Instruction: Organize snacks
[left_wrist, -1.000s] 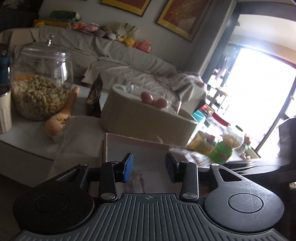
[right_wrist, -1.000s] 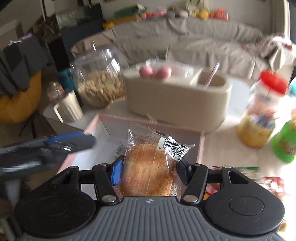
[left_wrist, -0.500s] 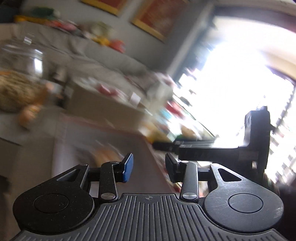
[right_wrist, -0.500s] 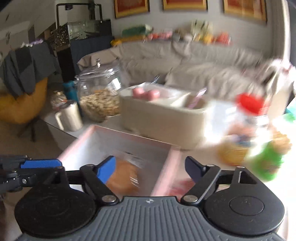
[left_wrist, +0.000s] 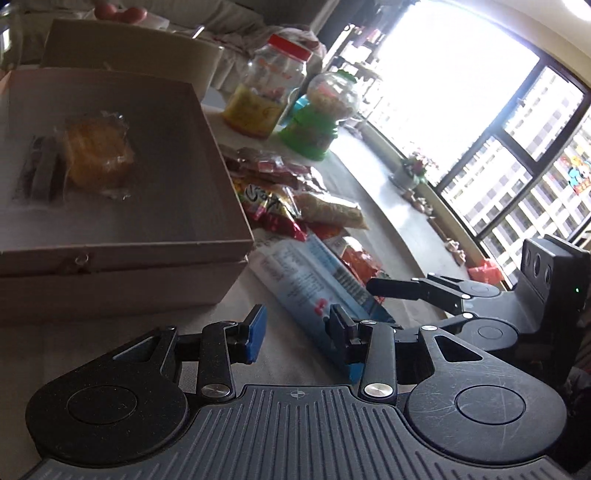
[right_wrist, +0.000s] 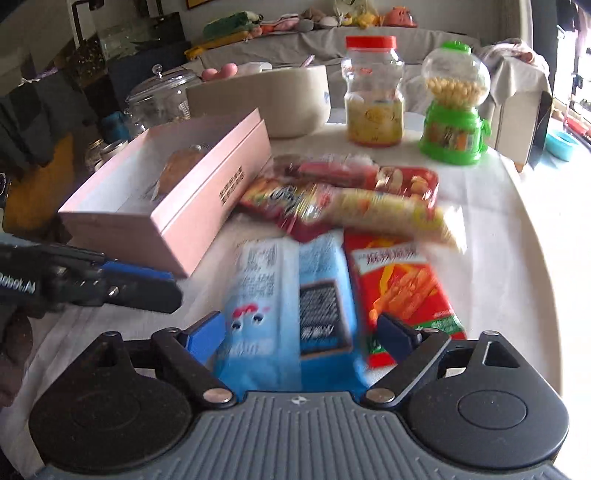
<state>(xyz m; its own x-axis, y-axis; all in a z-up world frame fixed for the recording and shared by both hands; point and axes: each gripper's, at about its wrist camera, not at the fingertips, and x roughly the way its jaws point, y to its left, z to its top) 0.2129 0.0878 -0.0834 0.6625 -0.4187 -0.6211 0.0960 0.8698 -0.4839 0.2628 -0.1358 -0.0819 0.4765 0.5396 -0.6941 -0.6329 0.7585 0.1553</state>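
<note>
A pink box (right_wrist: 192, 206) stands open on the table and holds a wrapped orange cake (left_wrist: 98, 153) beside a dark bar (left_wrist: 42, 170). A blue snack bag (right_wrist: 295, 295) lies in front of the box, with a red packet (right_wrist: 402, 284) to its right. My right gripper (right_wrist: 301, 338) is open, its jaws straddling the near end of the blue bag. My left gripper (left_wrist: 297, 330) is open and empty, low over the table at the box's near corner, with the blue bag (left_wrist: 314, 284) just ahead of it. More snack packets (right_wrist: 343, 199) lie piled beyond.
A red-lidded jar (right_wrist: 373, 92) and a green candy dispenser (right_wrist: 454, 107) stand at the back. A beige container (right_wrist: 273, 99) and a glass jar (right_wrist: 162, 99) sit behind the box. The round table edge (right_wrist: 535, 236) curves on the right.
My right gripper opened and dropped the wrapped cake into the pink box, then swung right and down over the blue bag. My left gripper swung right toward the snack pile.
</note>
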